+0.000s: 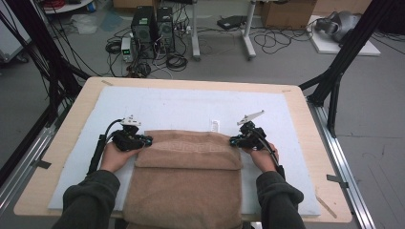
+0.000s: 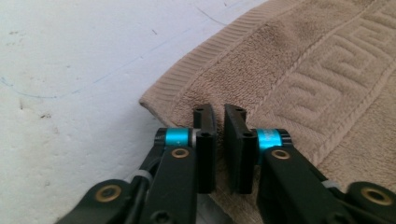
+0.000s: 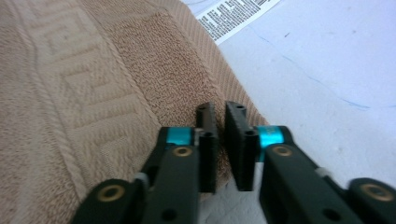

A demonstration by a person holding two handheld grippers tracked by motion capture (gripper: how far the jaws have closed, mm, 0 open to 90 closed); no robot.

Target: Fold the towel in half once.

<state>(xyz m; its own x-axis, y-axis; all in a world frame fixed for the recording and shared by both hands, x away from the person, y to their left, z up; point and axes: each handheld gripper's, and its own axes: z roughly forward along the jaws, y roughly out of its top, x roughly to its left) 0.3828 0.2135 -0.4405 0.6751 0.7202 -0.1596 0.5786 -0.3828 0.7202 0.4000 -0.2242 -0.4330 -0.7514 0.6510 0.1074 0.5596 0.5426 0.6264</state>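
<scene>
Overhead first: we see a tan towel [image 1: 186, 176] folded on the white mat [image 1: 191, 107] that covers the wooden tabletop [image 1: 305, 124], its near end hanging over the tabletop's front edge. A folded-over band runs across the towel's far end. We note the left tool [image 1: 147, 141] at that band's left corner and the right tool [image 1: 232, 141] at its right corner, each held in a hand with a dark sleeve behind it. A small white label [image 1: 216, 125] peeks out past the far edge, toward the right corner. Beyond the tabletop, computer towers [image 1: 153, 28] and loose cables sit on the floor.

Next, the left gripper view: we find the left tool [image 2: 219, 122] with its jaws drawn nearly together, a thin slit between the pads. The towel's ribbed corner [image 2: 196, 88] lies right under the tips; we cannot tell whether any cloth is pinched.

Last, the right gripper view: the right tool [image 3: 219, 120] looks the same, jaws all but closed. The towel's hem [image 3: 219, 70] runs just ahead of the tips, the printed label [image 3: 233, 14] beyond it on the mat. Whether fabric is caught, we cannot tell.
</scene>
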